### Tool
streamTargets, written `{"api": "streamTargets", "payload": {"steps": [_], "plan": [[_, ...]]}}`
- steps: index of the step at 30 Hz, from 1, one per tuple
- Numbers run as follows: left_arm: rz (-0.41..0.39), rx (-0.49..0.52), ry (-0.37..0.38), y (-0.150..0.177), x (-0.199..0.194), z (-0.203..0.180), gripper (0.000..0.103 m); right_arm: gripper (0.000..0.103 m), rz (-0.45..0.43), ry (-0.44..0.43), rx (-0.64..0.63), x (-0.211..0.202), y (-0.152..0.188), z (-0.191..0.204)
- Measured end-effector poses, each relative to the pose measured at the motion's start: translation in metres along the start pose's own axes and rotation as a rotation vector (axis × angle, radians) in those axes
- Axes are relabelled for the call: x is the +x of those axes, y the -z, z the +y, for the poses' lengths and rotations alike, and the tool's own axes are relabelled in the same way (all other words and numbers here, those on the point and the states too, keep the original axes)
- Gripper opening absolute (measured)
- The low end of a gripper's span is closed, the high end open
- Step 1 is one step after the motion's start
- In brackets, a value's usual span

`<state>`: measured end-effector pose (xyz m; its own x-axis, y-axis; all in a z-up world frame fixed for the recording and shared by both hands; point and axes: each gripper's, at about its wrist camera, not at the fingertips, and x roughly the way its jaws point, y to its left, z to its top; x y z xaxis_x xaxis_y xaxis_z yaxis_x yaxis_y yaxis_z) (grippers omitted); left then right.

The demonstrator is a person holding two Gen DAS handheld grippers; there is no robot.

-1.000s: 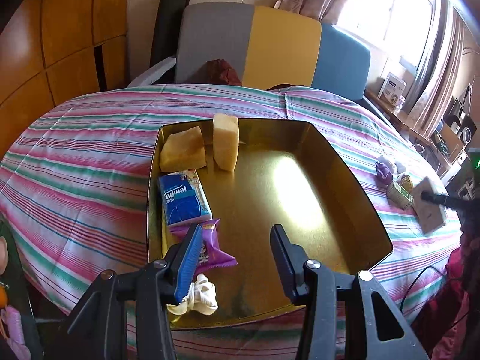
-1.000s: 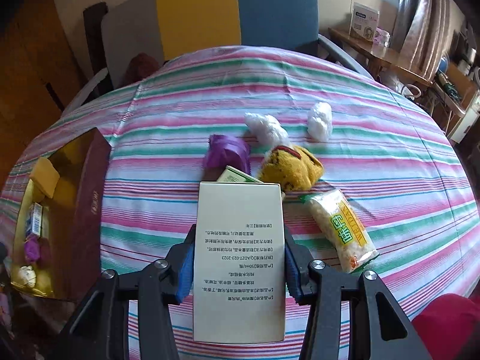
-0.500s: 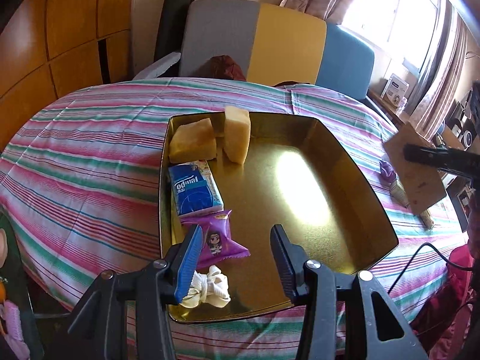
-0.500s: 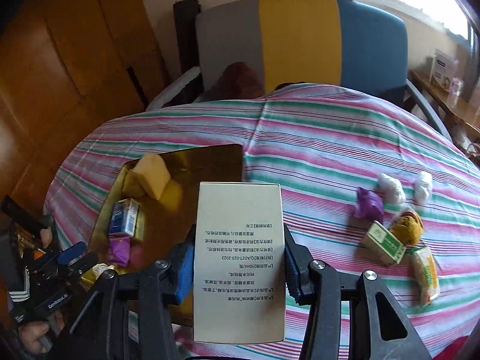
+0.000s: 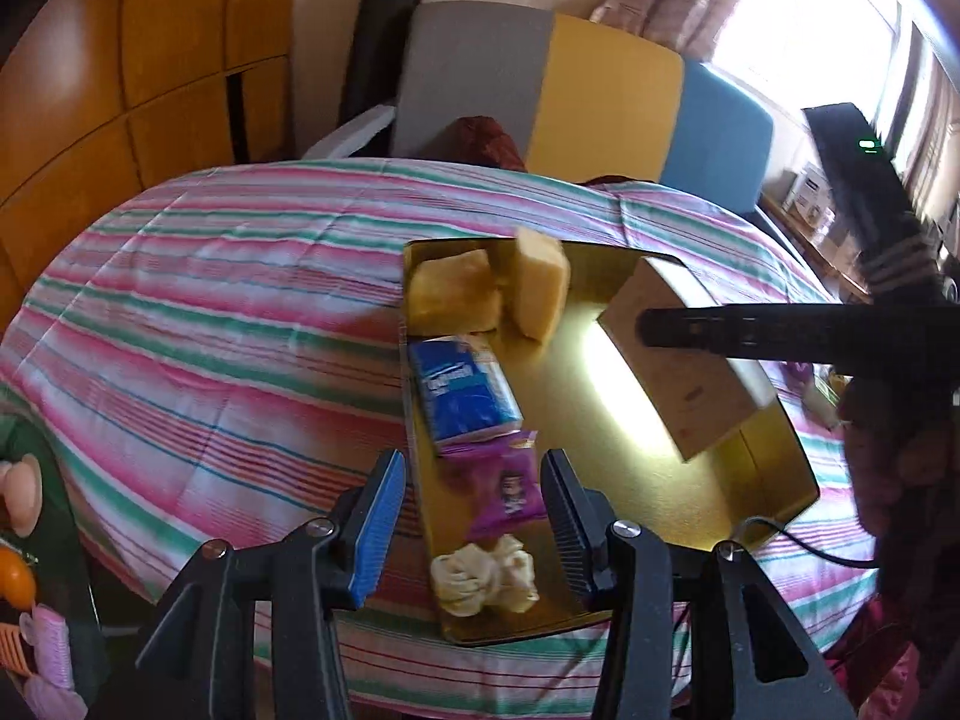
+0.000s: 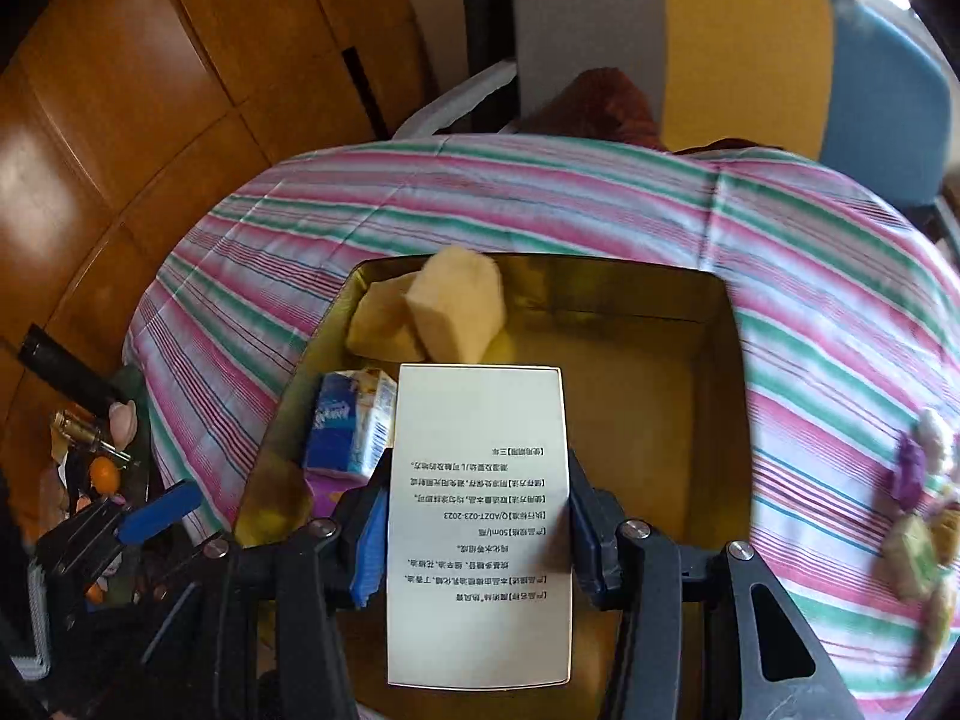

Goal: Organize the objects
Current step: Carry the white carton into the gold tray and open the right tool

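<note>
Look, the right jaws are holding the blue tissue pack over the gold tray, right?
Not quite. The right gripper holds the cardboard box over the gold tray, as the right wrist view shows. The blue tissue pack lies in the tray.

My left gripper (image 5: pixel 474 504) hung open over the near end of the gold tray (image 5: pixel 774 480), above a purple packet (image 5: pixel 504 489). Farther in lay a blue tissue pack (image 5: pixel 462 390) and two yellow sponges (image 5: pixel 456 297). At right, my right gripper (image 5: pixel 750 330) held a cardboard box (image 5: pixel 678 372) above the tray.
</note>
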<state>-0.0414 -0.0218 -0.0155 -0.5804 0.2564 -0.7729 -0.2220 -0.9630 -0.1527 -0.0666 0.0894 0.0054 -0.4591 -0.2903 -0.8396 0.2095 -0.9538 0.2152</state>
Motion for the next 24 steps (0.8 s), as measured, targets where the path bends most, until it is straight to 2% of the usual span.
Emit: {"api": "streamTargets", "payload": {"steps": [6, 9, 11, 16, 17, 18, 24], "plan": [[0.029, -0.033, 0.0, 0.004, 0.011, 0.011, 0.047, 0.05, 0.07, 0.009, -0.025, 0.054, -0.017, 0.023], [0.041, -0.045, 0.0, 0.007, 0.015, 0.016, 0.047, 0.05, 0.078, 0.039, -0.015, 0.075, -0.022, 0.026], [0.045, -0.05, 0.001, 0.007, 0.016, 0.017, 0.047, 0.051, 0.072, 0.022, 0.006, 0.082, -0.024, 0.027], [0.031, -0.061, -0.003, 0.007, 0.013, 0.02, 0.047, 0.055, 0.061, -0.038, 0.071, 0.074, -0.025, 0.02], [0.03, -0.061, -0.005, 0.006, 0.014, 0.02, 0.047, 0.061, 0.051, -0.049, 0.082, 0.069, -0.024, 0.018], [0.029, -0.062, -0.007, 0.006, 0.013, 0.02, 0.047, 0.065, 0.041, -0.051, 0.089, 0.063, -0.022, 0.016], [0.003, -0.041, -0.005, 0.005, 0.003, 0.012, 0.047, 0.069, -0.03, -0.038, 0.085, 0.022, -0.007, 0.005]]}}
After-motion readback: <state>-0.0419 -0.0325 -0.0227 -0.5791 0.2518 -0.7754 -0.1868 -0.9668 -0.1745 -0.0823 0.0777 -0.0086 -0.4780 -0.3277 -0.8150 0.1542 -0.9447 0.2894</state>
